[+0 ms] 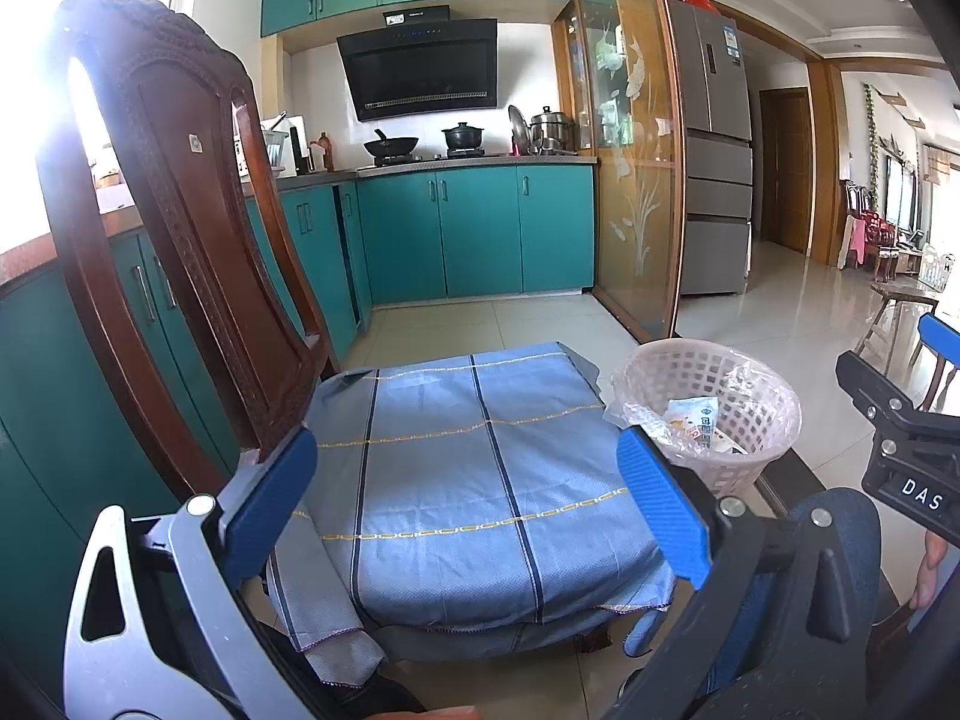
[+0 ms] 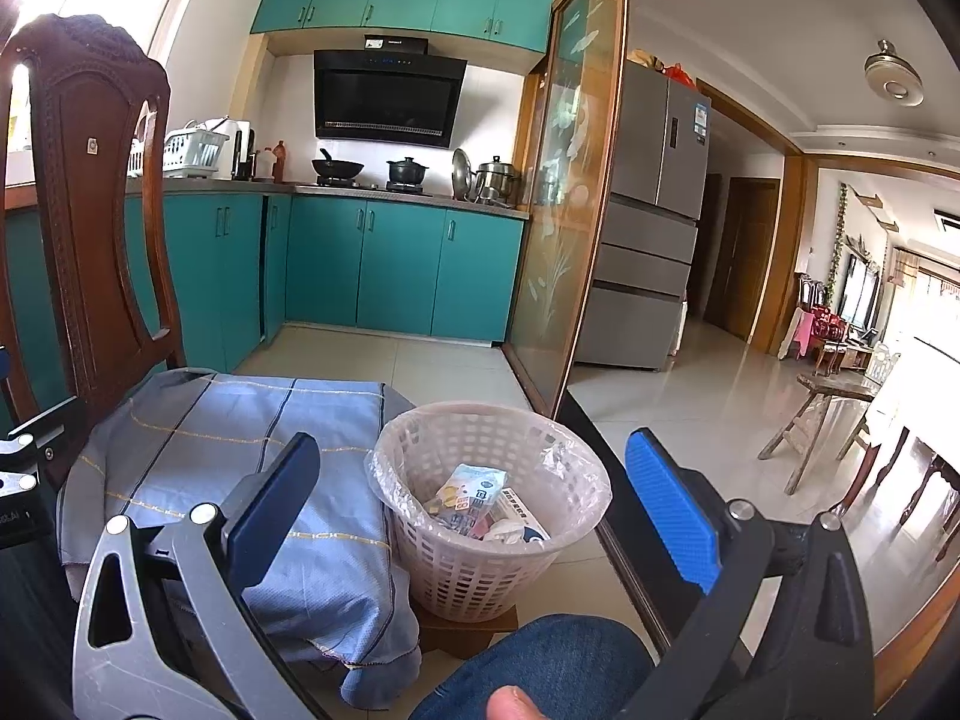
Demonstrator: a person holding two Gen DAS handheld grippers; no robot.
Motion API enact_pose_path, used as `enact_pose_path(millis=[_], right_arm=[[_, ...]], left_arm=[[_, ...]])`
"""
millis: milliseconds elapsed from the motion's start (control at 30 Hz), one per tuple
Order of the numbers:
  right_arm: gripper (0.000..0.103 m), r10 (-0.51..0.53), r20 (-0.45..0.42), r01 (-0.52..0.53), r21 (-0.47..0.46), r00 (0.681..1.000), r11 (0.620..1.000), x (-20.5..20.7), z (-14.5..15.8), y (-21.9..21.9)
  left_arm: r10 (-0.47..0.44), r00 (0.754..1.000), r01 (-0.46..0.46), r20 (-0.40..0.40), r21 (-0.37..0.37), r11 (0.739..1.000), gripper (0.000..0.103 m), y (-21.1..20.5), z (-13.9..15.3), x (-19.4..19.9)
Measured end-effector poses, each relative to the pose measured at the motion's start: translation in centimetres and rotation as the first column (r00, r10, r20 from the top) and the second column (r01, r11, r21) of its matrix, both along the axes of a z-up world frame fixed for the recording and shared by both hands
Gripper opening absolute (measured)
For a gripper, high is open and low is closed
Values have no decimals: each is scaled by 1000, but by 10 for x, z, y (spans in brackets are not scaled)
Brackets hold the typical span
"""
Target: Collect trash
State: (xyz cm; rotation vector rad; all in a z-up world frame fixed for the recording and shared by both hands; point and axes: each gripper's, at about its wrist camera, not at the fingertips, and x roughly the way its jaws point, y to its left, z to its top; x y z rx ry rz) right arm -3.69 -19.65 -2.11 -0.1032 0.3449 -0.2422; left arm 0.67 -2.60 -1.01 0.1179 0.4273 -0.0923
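Observation:
A white plastic lattice wastebasket [image 2: 489, 546] [image 1: 744, 462] lined with a clear bag stands on the floor beside the chair. Inside it lie several wrappers and crumpled papers [image 2: 480, 501] [image 1: 696, 420]. My left gripper [image 1: 468, 510] hovers open over the chair seat, which is covered by a blue checked cloth [image 1: 468, 480] [image 2: 198, 456]; nothing is between its fingers. My right gripper [image 2: 474, 516] stands open above the basket, also empty. The right gripper's body shows at the right edge of the left wrist view.
A carved dark wooden chair back [image 1: 180, 228] rises at the left. A knee in blue jeans [image 2: 540, 660] sits below the basket. Teal kitchen cabinets [image 2: 384, 270], a glass sliding door [image 2: 564, 228] and a fridge [image 2: 654, 210] stand behind. Tiled floor opens to the right.

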Motion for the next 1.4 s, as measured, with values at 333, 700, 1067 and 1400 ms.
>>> enact_pose_path(millis=[333,700,1067,1400], right_arm=[[100,0,-3,0,0,1000,1000,1,0,0],[100,0,-11,0,1,1000,1000,2,-4,0],[100,-1,-24,1,4,1000,1000,4,-10,0],[100,-2,-47,2,8,999,1000,12,-11,0]], left_arm=[[-1,1000,1,-5,-1,1000,100,1,-1,1],[-2,1000,2,-16,-2,1000,100,0,-3,5],[-11,1000,11,-24,0,1000,100,-2,-7,8],[-42,995,41,-87,-12,999,100,-4,-22,23]])
